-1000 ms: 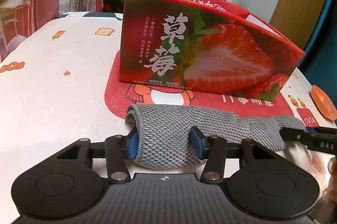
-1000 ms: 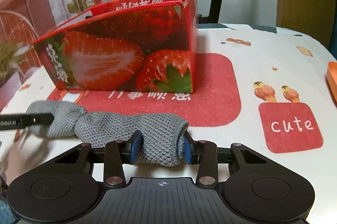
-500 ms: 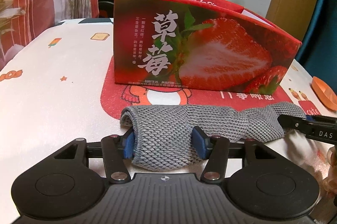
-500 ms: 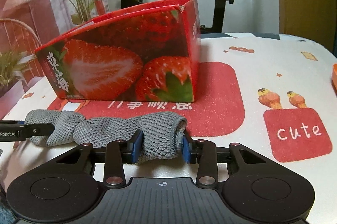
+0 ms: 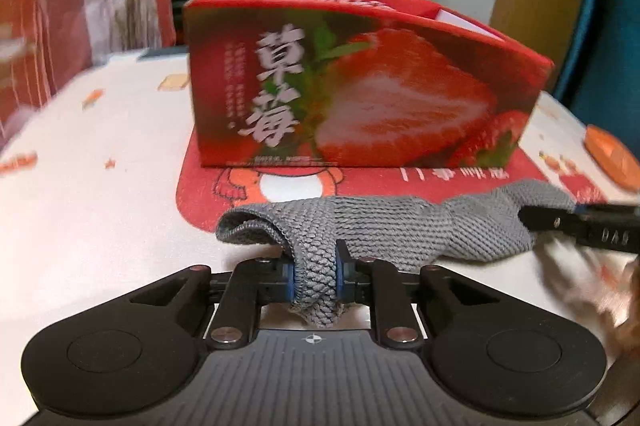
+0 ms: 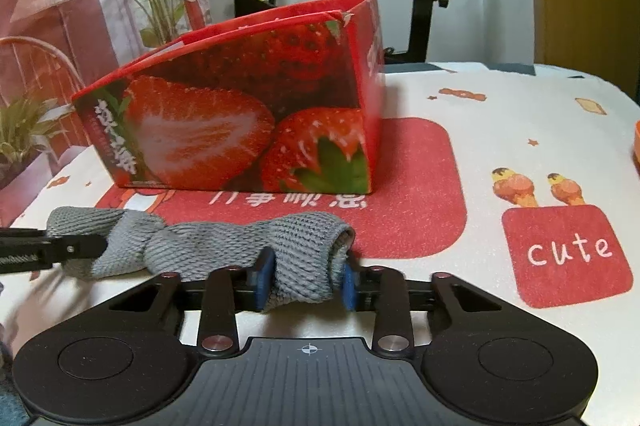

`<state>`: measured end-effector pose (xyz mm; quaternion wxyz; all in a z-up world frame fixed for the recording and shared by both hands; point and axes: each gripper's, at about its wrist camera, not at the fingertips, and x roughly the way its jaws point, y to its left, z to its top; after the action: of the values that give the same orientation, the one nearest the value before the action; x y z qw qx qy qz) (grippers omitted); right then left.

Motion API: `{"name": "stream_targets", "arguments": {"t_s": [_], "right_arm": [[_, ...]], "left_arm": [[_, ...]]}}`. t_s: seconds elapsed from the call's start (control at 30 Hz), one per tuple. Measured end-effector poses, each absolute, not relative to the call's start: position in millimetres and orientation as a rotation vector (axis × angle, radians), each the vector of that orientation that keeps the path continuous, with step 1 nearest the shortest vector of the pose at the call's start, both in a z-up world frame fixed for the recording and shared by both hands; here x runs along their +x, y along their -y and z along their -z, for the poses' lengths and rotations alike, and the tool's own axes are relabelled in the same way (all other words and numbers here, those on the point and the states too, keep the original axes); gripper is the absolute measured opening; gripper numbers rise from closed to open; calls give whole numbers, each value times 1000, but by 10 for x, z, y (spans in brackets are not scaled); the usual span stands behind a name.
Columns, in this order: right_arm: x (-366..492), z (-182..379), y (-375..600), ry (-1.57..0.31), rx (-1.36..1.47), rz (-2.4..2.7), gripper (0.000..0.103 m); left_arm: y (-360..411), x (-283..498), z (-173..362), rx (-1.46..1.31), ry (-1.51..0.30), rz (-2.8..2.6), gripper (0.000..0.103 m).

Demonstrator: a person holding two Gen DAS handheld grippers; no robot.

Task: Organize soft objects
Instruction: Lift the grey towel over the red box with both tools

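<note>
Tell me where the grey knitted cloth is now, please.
The grey knitted cloth lies on the table in front of the strawberry box, its ends pinched by the left gripper and right gripper.

We hold two grippers low over the table, both angled downward and forward. Our left gripper has just been closing, and its blue pads now pinch one end of the grey cloth into a narrow bunch between them. Our right gripper has also just been closing; its pads press on the other end of the cloth, which stays thicker there, so these jaws stand wider than the left ones. From each wrist view the other gripper's black fingers reach in from the side at the far end of the cloth. Part of a hand shows, blurred, at the left view's right edge.
</note>
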<state>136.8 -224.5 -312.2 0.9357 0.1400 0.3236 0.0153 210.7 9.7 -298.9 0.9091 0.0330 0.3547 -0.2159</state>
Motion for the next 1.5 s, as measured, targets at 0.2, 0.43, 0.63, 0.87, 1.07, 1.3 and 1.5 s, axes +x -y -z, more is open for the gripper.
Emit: {"name": "stream_targets", "arguments": {"t_s": [0.2,0.43,0.63,0.87,1.07,1.3,1.5], "right_arm": [[1282,2986,2195,-647,251,-40,21],[1180,2598,2084,-541,171,-63,21],[1171,2119,1970,-407,40,-116,21],[1746,1641,2041,-381,0,-129,21],[2449,1544,2107,-418,-58,-89,20],[3077,1774,2222,-530,-52,-40,20],[3315,2040,2285,-629,-21,-33,20]], "left_arm": [[-67,1980,2844,87,-661,461,17],[-247,1835,2539,11,-571,463,17],[-393,1831,2127,-32,-473,465,17],[-261,2201,1649,-33,-386,464,17],[15,2850,1524,-26,-430,450,17],[351,3478,1672,64,-540,452,17],[490,3779,1966,110,-677,482,17]]}}
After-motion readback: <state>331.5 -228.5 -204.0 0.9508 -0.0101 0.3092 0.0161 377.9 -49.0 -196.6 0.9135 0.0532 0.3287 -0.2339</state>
